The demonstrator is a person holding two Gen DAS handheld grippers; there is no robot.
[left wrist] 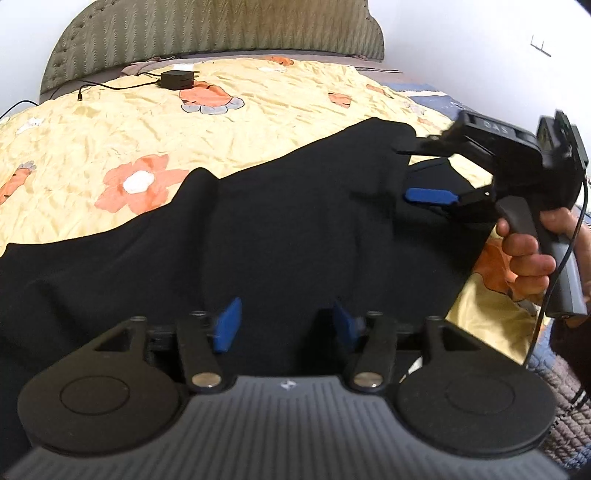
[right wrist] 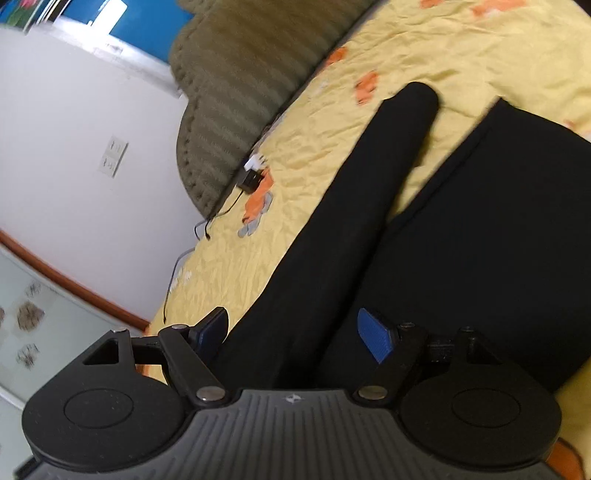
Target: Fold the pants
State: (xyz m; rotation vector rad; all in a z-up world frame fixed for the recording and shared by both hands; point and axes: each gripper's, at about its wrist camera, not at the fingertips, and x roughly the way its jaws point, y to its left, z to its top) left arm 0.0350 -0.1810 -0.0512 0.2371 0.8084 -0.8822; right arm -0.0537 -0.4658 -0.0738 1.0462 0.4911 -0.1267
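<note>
In the left wrist view, black pants (left wrist: 280, 229) are seen spread across a yellow flowered bedspread (left wrist: 147, 122). The left gripper (left wrist: 286, 325) is held low over the cloth with its 2 blue-padded jaws parted, and nothing is seen between them. At the right edge, the right gripper (left wrist: 417, 171) is held by a hand (left wrist: 532, 254) above the far end of the pants; its jaws are spread, 1 blue pad (left wrist: 430, 195) facing down. A black charger (left wrist: 177, 79) with its cable lies near the padded headboard (left wrist: 218, 27).

In the right wrist view, the right gripper (right wrist: 299, 332) is seen open over the pants (right wrist: 480, 229), nothing being held. 1 trouser leg (right wrist: 369, 192) is stretched toward the headboard (right wrist: 236, 85), apart from the wider folded part. The charger (right wrist: 251, 181) is seen at the bed's edge.
</note>
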